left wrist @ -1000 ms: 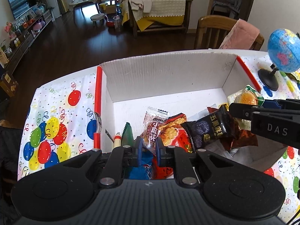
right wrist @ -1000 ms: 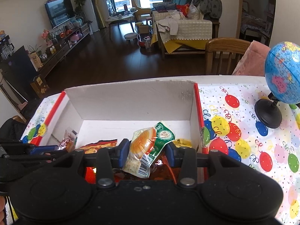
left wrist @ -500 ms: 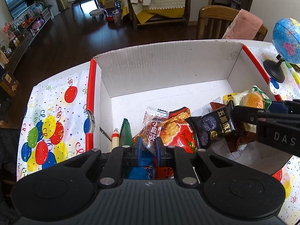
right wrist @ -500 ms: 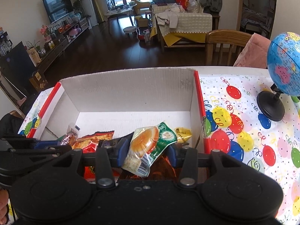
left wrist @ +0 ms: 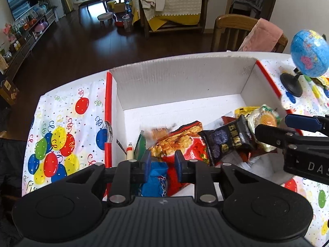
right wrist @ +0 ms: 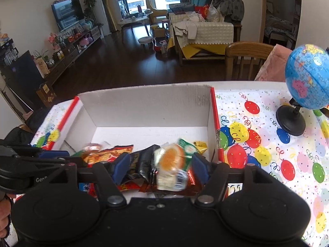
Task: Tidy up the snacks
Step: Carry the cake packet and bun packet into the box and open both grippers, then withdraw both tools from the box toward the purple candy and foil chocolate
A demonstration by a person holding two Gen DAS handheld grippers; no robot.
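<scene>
A white cardboard box [left wrist: 181, 78] with red edges stands on the balloon-print tablecloth and holds several snack packets. My left gripper [left wrist: 161, 162] is open over the box's near left part; a small clear packet [left wrist: 159, 131], blurred, lies loose ahead of it by a red cracker bag [left wrist: 181, 142]. My right gripper [right wrist: 160, 164] is open over the box [right wrist: 144, 107]; the orange-and-green bun packet [right wrist: 171, 160], blurred, sits loose between its fingers on a black packet [right wrist: 141, 162]. The right gripper also shows in the left wrist view [left wrist: 292, 127].
A blue globe on a black stand [right wrist: 304, 82] stands on the cloth right of the box. A wooden chair with a pink cloth [right wrist: 246, 57] is behind the table. A blue packet [left wrist: 156, 181] lies under the left gripper. The table edge is just beyond the box.
Both grippers opened. The clear packet left the left gripper and dropped into the box. The bun packet is released from the right gripper and is falling onto the pile.
</scene>
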